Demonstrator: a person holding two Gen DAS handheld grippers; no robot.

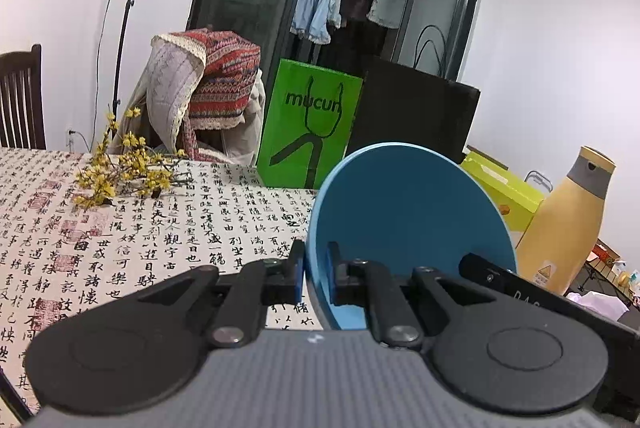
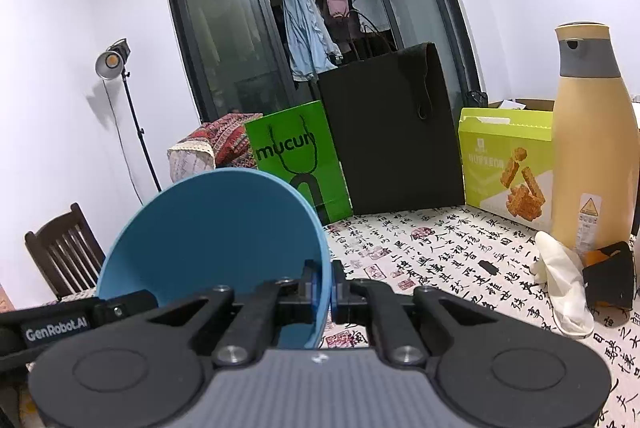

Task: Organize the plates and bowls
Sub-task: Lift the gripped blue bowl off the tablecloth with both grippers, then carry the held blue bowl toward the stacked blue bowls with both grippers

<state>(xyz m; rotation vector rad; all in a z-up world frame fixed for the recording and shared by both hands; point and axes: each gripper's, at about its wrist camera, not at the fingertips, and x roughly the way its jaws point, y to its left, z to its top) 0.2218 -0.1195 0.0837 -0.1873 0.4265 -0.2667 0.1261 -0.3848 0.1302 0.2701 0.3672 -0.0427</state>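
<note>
A blue bowl (image 1: 408,216) is held off the table between both grippers, its hollow facing me. My left gripper (image 1: 314,270) is shut on its left rim, one pad outside and one inside the wall. In the right wrist view the same blue bowl (image 2: 216,240) fills the lower left, and my right gripper (image 2: 324,286) is shut on its right rim. The other gripper's black body (image 2: 80,320) shows at the far side of the bowl. No other plates or bowls are in view.
A table (image 1: 180,236) with a calligraphy-print cloth lies below. On it stand a green bag (image 2: 296,159), a black bag (image 2: 392,131), a lime snack box (image 2: 504,163), a tan bottle (image 2: 592,147), yellow flowers (image 1: 120,171) and a white glove (image 2: 560,280). A dark chair (image 2: 64,248) stands left.
</note>
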